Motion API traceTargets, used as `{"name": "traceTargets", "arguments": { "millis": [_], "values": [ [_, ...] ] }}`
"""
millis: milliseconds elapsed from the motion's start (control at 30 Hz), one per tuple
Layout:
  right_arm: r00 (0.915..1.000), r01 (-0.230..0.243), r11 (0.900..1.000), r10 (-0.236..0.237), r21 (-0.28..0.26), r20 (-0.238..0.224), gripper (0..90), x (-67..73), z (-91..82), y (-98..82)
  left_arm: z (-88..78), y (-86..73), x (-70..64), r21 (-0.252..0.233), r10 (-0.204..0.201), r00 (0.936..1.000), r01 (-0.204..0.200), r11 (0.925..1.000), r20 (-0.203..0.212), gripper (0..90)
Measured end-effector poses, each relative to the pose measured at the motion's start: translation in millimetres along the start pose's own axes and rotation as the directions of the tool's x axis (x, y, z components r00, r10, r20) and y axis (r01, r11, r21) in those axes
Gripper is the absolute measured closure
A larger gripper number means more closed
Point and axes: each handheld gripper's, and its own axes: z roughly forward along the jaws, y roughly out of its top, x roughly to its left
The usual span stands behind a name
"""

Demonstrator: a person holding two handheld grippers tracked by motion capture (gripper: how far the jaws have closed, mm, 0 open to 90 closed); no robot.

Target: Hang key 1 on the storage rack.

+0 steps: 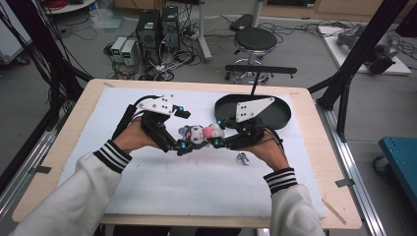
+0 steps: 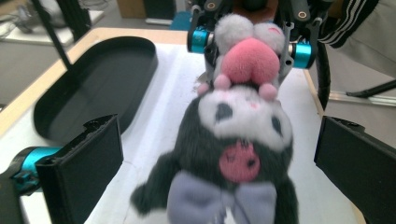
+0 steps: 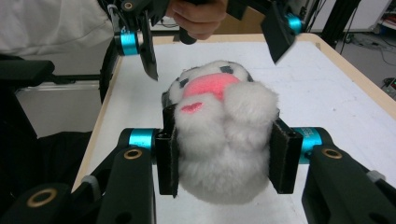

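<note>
One plush toy [image 1: 201,133] clamped by right gripper [image 1: 219,142], two grippers

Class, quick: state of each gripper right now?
Left gripper: open, jaws either side of the plush toy.
Right gripper: shut on the plush toy.

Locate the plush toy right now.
In the high view the plush toy is mid-table between both grippers, clamped by the right gripper, just left of the black tray.
</note>
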Motion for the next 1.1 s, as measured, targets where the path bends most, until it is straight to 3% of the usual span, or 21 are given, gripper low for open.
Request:
{"name": "traceTargets", "arguments": {
  "millis": [133, 333, 400, 500, 567, 700, 800, 833, 900, 1033, 1100],
  "values": [
    [0.9992, -0.020, 1.000, 0.021, -0.015, 0.035, 55.0, -1.5, -7.4, -0.8, -16.2, -13.1, 0.4, -0.005, -0.024, 0.9977, 0.024, 0.9997, -0.062, 1.7],
    [0.9952, -0.054, 0.997, 0.058, -0.057, 0.078, 54.8, -4.8, -19.6, -2.7, -39.2, -32.9, -0.1, -0.042, -0.069, 0.9854, 0.063, 0.9971, -0.156, 1.7],
    [0.9892, -0.079, 0.994, 0.088, -0.076, 0.117, 54.8, -7.1, -24.6, -3.8, -45.0, -37.5, -0.2, -0.050, -0.077, 0.9820, 0.069, 0.9963, -0.172, 1.7],
    [0.9843, -0.097, 0.991, 0.110, -0.096, 0.138, 54.7, -8.0, -28.3, -4.3, -52.1, -44.2, -2.0, -0.063, -0.084, 0.9756, 0.073, 0.9953, -0.203, 1.7],
    [0.9753, -0.123, 0.985, 0.142, -0.118, 0.169, 54.7, -8.5, -33.9, -4.9, -55.9, -48.7, -3.2, -0.072, -0.092, 0.9710, 0.078, 0.9943, -0.220, 1.7],
    [0.9694, -0.123, 0.984, 0.147, -0.130, 0.197, 54.7, -9.3, -39.1, -5.9, -62.0, -58.4, -5.3, -0.087, -0.103, 0.9642, 0.084, 0.9927, -0.244, 1.7],
    [0.9547, -0.132, 0.981, 0.165, -0.146, 0.248, 54.7, -8.3, -46.3, -7.9, -67.3, -64.3, -6.7, -0.088, -0.114, 0.9579, 0.093, 0.9917, -0.264, 1.7],
    [0.9547, -0.132, 0.981, 0.165, -0.146, 0.248, 54.7, -8.3, -46.3, -7.9, -69.0, -65.6, -7.4, -0.094, -0.120, 0.9546, 0.097, 0.9908, -0.273, 1.7],
    [0.9453, -0.139, 0.977, 0.180, -0.163, 0.272, 54.7, -8.3, -50.3, -9.7, -73.8, -70.0, -9.6, -0.131, -0.121, 0.9477, 0.085, 0.9877, -0.296, 1.7],
    [0.9264, -0.153, 0.969, 0.208, -0.192, 0.314, 54.6, -9.8, -57.9, -13.5, -82.3, -80.4, -13.5, -0.151, -0.133, 0.9347, 0.087, 0.9847, -0.330, 1.7],
    [0.9121, -0.158, 0.966, 0.223, -0.205, 0.344, 54.6, -10.5, -61.7, -14.4, -86.5, -86.5, -15.9, -0.168, -0.145, 0.9279, 0.091, 0.9815, -0.343, 1.7]
  ]
}}
